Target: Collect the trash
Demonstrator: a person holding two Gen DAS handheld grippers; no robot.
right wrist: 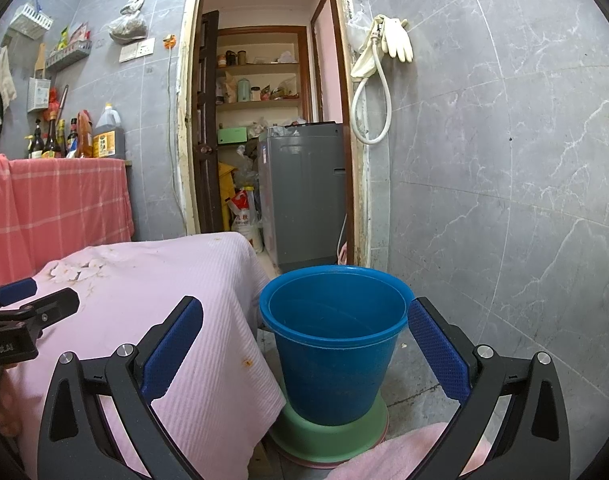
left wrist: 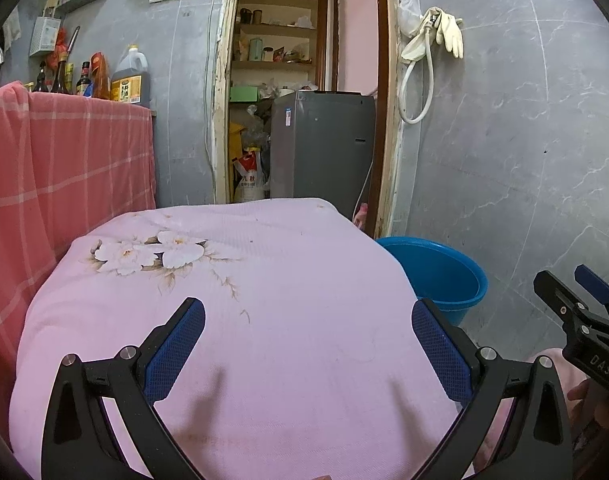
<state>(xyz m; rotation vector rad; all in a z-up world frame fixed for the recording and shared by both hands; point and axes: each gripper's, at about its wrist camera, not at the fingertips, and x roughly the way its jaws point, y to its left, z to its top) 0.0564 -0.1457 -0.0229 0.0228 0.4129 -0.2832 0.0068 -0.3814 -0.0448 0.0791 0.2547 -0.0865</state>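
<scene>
Right wrist: blue bucket beside pink cloth's hanging edge.

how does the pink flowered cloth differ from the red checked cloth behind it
The pink flowered cloth is pale pink with white blossoms printed near one corner; the red checked cloth is coral red crossed by pale lines. The pink cloth lies spread flat across a tabletop in front of the left gripper, while the red one mostly hangs down as a vertical drape, with bottles standing along its top. Both fully cover the furniture beneath them.
</scene>
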